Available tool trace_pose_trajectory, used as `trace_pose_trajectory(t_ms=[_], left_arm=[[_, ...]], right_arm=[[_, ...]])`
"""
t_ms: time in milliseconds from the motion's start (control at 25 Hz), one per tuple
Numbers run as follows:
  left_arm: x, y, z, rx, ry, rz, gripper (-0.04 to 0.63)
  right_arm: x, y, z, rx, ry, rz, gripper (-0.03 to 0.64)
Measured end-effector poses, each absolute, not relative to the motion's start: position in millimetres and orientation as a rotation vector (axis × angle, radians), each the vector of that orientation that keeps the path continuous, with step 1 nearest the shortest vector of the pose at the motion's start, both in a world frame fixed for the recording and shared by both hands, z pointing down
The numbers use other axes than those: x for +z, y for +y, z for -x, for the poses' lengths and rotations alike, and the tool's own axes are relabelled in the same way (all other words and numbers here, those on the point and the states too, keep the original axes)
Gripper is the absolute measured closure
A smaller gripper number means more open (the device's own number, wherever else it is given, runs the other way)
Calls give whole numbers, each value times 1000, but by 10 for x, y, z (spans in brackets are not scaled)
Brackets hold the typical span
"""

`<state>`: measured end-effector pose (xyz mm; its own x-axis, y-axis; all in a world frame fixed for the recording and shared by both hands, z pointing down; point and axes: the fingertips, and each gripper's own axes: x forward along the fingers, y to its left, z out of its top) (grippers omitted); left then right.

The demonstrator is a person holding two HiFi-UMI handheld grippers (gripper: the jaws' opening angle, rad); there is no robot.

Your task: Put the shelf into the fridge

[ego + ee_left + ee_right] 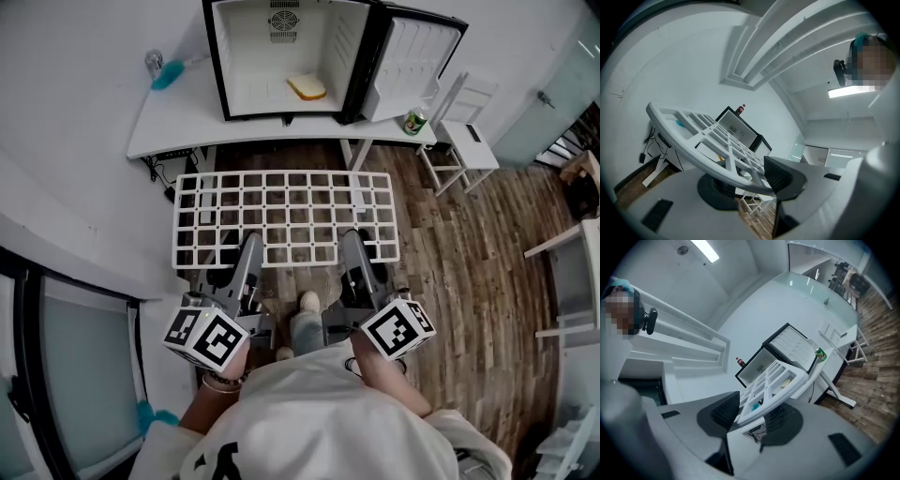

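Two clamps, well apart: left hand-held gripper and right hand-held gripper pinch the near edge of the shelf, holding it level for the open fridge.

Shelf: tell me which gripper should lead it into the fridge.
Left, by a little. The left gripper and the right gripper both clamp the near edge of the shelf, which faces the open fridge, so they should push together. The open door stands on the right side, so the left probably has the freer path.
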<state>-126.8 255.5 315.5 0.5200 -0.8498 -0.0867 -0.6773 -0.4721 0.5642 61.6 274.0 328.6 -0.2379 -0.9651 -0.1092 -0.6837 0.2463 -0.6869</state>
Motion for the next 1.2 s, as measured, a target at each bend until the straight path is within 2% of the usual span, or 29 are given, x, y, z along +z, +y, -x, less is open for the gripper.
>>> trace_pose_trajectory(t_ms=[720, 1200], left_arm=[[3039, 1108, 883, -490, -1311, -2283, 443], [3091, 575, 587, -512, -1360, -2255, 443]], right_arm=[[3190, 1186, -1002, -729, 2034, 1440, 472], [3240, 569, -1298, -740, 2075, 1388, 472]])
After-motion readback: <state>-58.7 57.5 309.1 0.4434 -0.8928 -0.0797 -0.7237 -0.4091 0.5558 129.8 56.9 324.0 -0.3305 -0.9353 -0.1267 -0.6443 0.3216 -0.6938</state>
